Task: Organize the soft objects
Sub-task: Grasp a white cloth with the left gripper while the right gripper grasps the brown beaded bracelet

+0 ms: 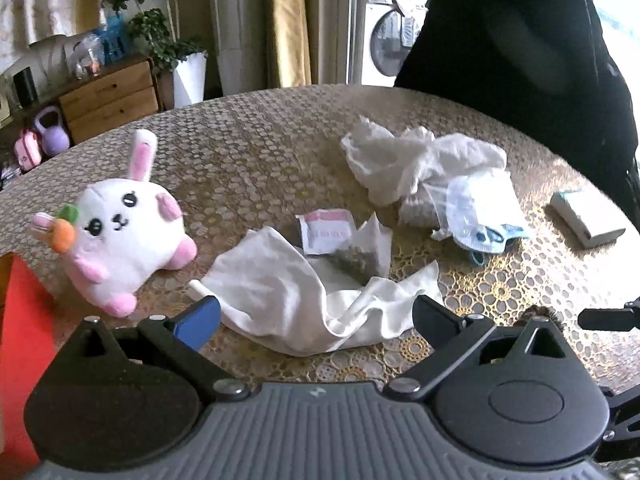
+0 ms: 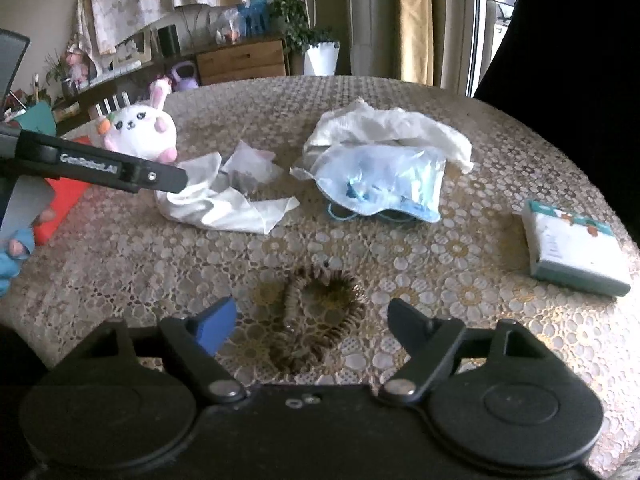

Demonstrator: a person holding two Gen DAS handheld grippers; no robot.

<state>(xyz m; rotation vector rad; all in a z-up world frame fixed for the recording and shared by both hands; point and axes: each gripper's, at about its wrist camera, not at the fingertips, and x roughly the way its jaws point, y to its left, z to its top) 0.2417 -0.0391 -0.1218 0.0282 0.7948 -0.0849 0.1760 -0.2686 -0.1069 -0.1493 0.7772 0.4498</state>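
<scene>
My left gripper [image 1: 316,312] stands open low over the table, its jaws on either side of a flat white cloth [image 1: 288,300] without pressing it. A white and pink bunny plush [image 1: 128,224] lies to the left. A sachet [image 1: 326,234] and a grey tea bag rest on the cloth. Farther right are a crumpled white cloth [image 1: 416,156] and a face mask [image 1: 480,216]. My right gripper [image 2: 312,316] is open with a brown coiled hair tie [image 2: 320,316] lying between its jaws, untouched. The bunny plush [image 2: 140,130], white cloth [image 2: 224,204] and mask [image 2: 384,184] lie beyond it.
A round table with a lace cover [image 2: 440,280] holds everything. A small white and teal box [image 2: 572,248] lies at the right. A red sheet [image 2: 60,204] sits at the left edge. A person in dark clothing [image 1: 520,40] stands at the far right side.
</scene>
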